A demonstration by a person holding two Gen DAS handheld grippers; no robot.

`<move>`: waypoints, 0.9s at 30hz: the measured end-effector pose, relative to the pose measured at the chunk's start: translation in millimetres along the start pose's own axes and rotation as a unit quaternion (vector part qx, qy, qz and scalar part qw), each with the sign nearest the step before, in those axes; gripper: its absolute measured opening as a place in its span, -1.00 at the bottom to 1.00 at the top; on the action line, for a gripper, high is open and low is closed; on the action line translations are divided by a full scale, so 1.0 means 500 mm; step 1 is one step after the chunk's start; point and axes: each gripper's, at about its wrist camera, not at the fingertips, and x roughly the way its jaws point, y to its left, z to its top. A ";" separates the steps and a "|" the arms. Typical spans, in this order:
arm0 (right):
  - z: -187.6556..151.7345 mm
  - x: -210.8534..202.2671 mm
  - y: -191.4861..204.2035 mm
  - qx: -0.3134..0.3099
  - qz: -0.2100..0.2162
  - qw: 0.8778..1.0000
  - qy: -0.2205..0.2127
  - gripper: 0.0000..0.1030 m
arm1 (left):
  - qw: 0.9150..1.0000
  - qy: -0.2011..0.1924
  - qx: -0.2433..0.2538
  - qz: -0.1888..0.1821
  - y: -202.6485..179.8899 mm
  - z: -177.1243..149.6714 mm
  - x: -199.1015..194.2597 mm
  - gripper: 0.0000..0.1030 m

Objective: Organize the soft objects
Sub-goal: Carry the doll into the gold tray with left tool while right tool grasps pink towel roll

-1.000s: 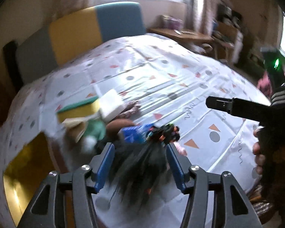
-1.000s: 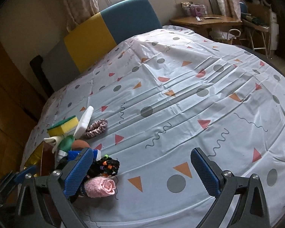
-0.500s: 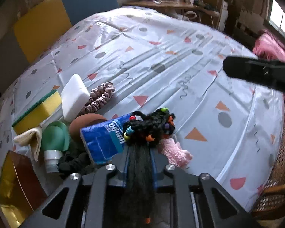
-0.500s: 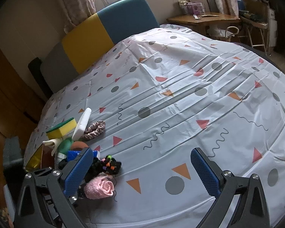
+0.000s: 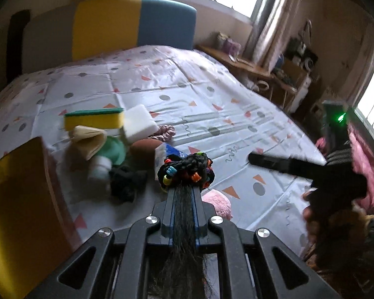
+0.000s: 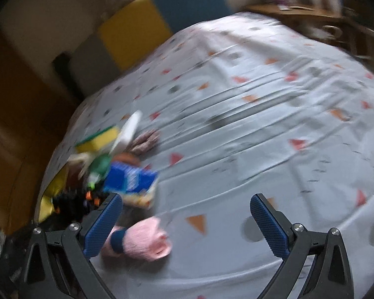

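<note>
My left gripper is shut on a black braided hairpiece with coloured beads; its loose hair trails back between the jaws. In the blurred right wrist view the hairpiece hangs at the left by the yellow box. A pink rolled towel lies on the patterned sheet just right of my left gripper. My right gripper stands open above the sheet with nothing between its pads, and the pink towel lies beside its left finger.
A pile lies at the left: yellow-green sponge, white sponge, pink scrunchie, green bottle, blue tissue pack, black cloth. The yellow box stands at the near left. A desk stands beyond the bed.
My left gripper has closed on the beaded hairpiece and carried it off the sheet to the left, toward the yellow box. The right gripper has shifted a little and stays open.
</note>
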 end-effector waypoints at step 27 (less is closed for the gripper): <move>-0.144 0.158 0.234 -0.414 -0.023 0.901 0.128 0.12 | 0.942 -0.060 -0.271 0.186 0.450 -0.129 -0.250 -0.82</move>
